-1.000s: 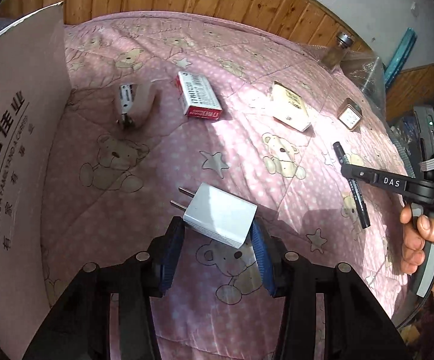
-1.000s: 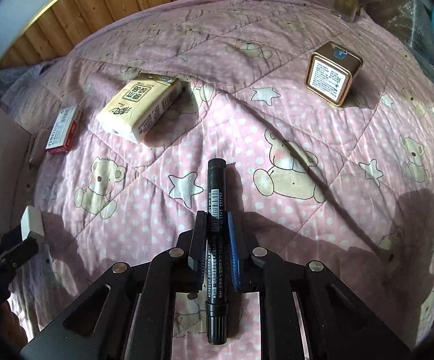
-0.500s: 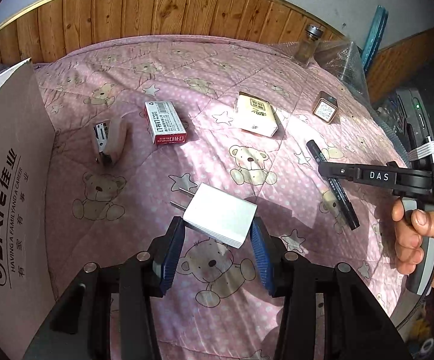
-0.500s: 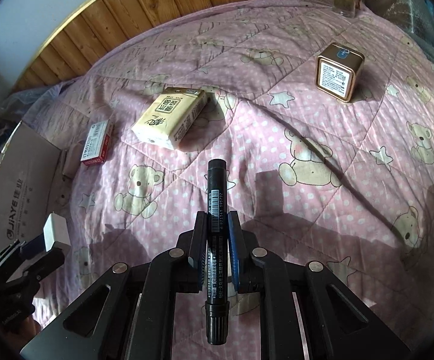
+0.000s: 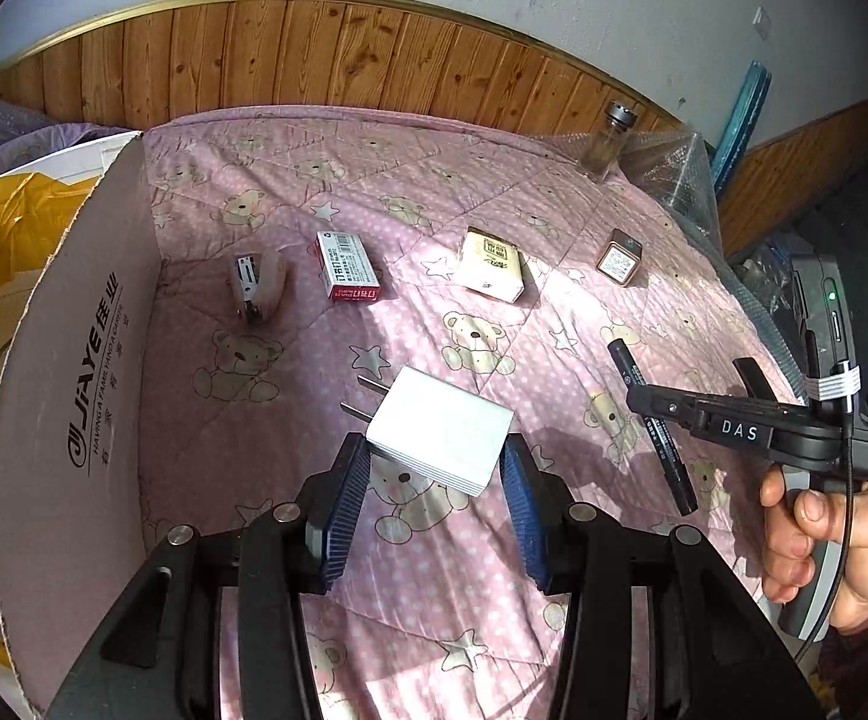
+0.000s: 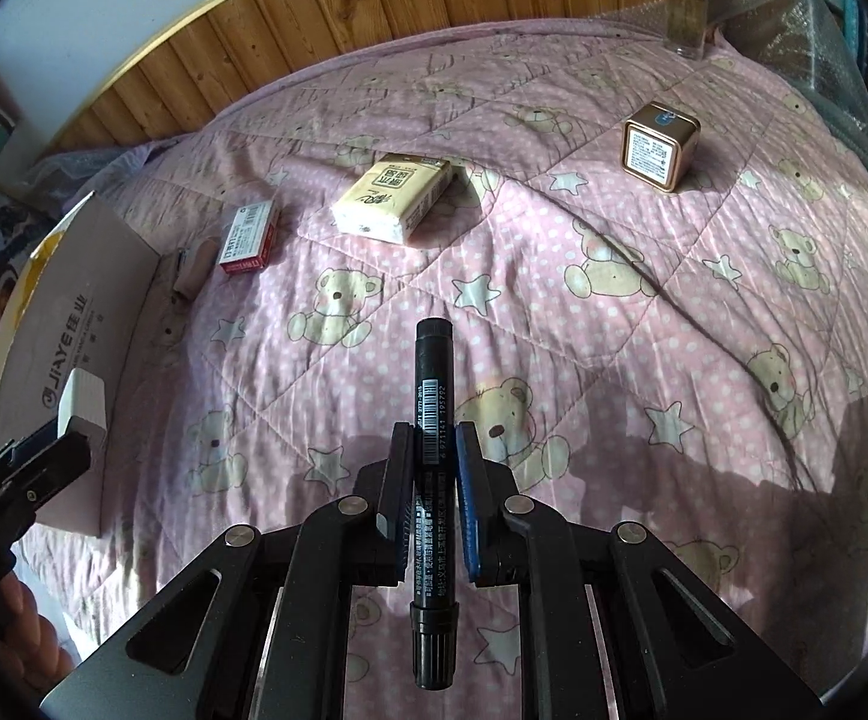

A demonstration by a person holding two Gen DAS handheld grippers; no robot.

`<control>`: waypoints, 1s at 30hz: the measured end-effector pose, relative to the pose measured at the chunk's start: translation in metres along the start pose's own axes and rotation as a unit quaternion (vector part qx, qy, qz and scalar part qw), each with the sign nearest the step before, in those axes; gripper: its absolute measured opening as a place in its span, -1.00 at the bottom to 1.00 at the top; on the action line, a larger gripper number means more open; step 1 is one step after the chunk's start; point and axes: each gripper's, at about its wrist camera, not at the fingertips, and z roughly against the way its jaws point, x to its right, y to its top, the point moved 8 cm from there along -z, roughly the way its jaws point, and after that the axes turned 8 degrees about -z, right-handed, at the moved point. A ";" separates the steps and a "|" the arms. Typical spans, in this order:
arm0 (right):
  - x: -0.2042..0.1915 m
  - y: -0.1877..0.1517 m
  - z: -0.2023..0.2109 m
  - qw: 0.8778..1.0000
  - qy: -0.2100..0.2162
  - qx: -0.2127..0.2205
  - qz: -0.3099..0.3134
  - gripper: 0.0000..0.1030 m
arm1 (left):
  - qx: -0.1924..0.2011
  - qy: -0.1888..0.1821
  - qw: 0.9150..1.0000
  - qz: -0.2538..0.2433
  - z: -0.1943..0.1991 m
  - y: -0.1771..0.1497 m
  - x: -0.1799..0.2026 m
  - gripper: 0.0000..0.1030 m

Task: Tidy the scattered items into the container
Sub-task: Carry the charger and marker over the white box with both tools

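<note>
the left gripper (image 5: 434,474) has its jaws clenched on a white charger (image 5: 440,429), lifted above the pink quilt (image 5: 494,192) just right of the cardboard box (image 5: 74,360). the right gripper (image 6: 431,480) grips a black marker (image 6: 432,396). a stapler (image 5: 254,288), staple box (image 5: 347,267), tissue pack (image 5: 490,264) and small tin (image 5: 619,257) lie farther off.

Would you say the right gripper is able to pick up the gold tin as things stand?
Probably not yet: the right gripper is shut on the black marker, so its jaws are occupied. The gold tin itself stands unobstructed on the quilt.
</note>
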 end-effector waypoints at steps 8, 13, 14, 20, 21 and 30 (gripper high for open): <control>-0.012 -0.017 0.021 1.000 -0.004 0.008 0.017 -0.74 | 0.029 -0.013 0.999 0.011 0.030 0.001 0.007 -0.10; -0.021 -0.024 0.030 1.000 -0.006 0.011 0.027 -0.74 | 0.040 -0.020 0.999 0.018 0.042 -0.001 0.009 -0.10; -0.024 -0.025 0.031 1.000 -0.006 0.011 0.028 -0.74 | 0.042 -0.021 0.999 0.020 0.044 -0.001 0.009 -0.10; -0.047 -0.024 0.045 0.999 -0.002 0.021 0.050 -0.74 | 0.049 -0.029 0.997 0.042 0.057 -0.001 0.002 -0.10; -0.051 -0.023 0.047 0.998 -0.001 0.023 0.054 -0.74 | 0.053 -0.029 0.997 0.044 0.060 0.001 0.001 -0.10; -0.091 -0.007 0.066 0.995 0.011 0.046 0.085 -0.74 | 0.084 -0.031 0.994 0.062 0.087 0.013 -0.013 -0.10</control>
